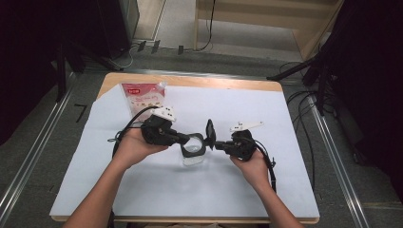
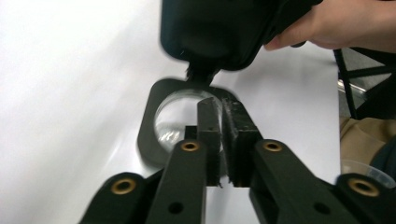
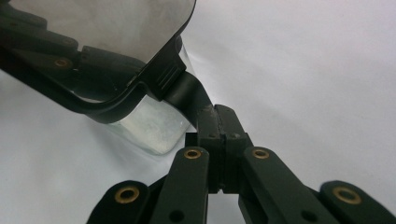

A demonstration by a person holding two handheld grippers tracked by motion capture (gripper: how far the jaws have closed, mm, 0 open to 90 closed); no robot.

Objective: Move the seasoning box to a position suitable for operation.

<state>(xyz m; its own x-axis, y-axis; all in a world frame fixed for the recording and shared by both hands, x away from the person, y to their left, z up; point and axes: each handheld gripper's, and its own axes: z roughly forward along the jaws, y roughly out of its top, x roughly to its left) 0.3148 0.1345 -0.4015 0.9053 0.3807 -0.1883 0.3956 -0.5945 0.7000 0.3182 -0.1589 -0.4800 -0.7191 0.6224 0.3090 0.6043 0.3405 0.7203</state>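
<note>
A clear container [image 1: 193,156] with a black rim [image 2: 150,135] stands at the table's middle. Its black flip lid [image 1: 209,133] is swung up and has a see-through panel [image 3: 116,28]. My left gripper [image 1: 189,139] reaches in from the left, and its jaws [image 2: 220,106] are shut on the near side of the rim. My right gripper [image 1: 217,145] comes from the right and is shut on the lid's black hinge arm [image 3: 187,91], with its fingertips [image 3: 218,114] pressed together there. The container's clear wall [image 3: 154,128] shows below the lid.
A red and white pouch [image 1: 142,97] lies at the back left of the white sheet [image 1: 285,180] covering the table. Cables trail from both grippers. The right hand [image 2: 336,23] and its gripper body loom close beyond the container in the left gripper view.
</note>
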